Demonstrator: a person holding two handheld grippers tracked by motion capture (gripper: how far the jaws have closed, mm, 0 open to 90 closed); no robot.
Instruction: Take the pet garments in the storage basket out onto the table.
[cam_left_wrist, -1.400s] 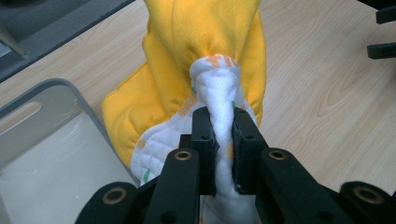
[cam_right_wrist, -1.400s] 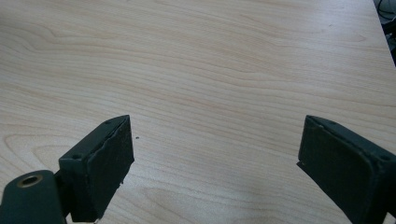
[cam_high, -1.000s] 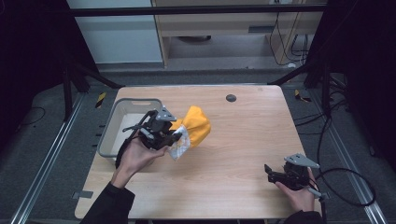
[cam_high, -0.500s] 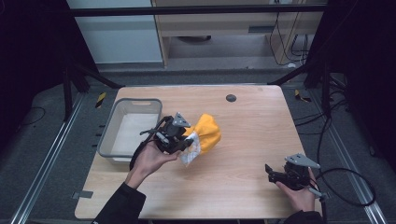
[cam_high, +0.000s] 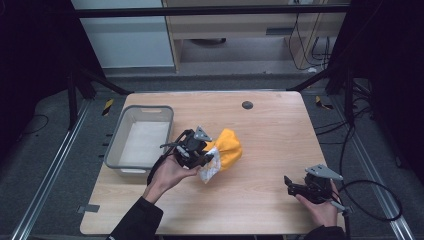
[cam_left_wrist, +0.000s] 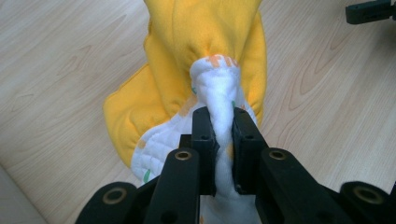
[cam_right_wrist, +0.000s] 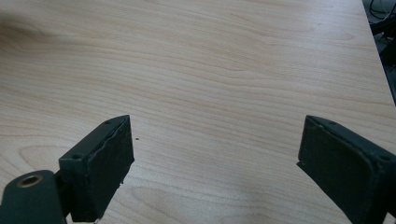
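Left gripper (cam_left_wrist: 219, 128) clamped on a bunched fold of the yellow cloth (cam_high: 227, 152), jaws squeezed tight on the white quilted underside where it gathers into a rope. Pinched at one gathered point, probably so the rest hangs free and can be carried in one piece rather than dragged flat. Cloth sits near the middle of the desk (cam_high: 270, 130), just right of the grey bin (cam_high: 142, 142) and apart from it, draping from the jaws with its lower bulk at or close to the wood (contact hard to confirm from above). Seen along the left gripper's own jaws, yellow fleece balloons out beyond the pinch, white lining with small orange and green marks showing at the edges.

Right gripper (cam_high: 300, 189) held low over the near right part of the desk, well apart from the cloth, jaws spread wide with only bare wood grain between them (cam_right_wrist: 215, 158). Parked there, most likely, to stay clear of the carrying hand while waiting for a corner to grab. Bin looks empty inside but for its pale floor. Small dark round disc (cam_high: 247, 105) toward the far edge of the desk, not involved.

Judged next: lay the cloth down, or bring the open jaws over to take a second hold.
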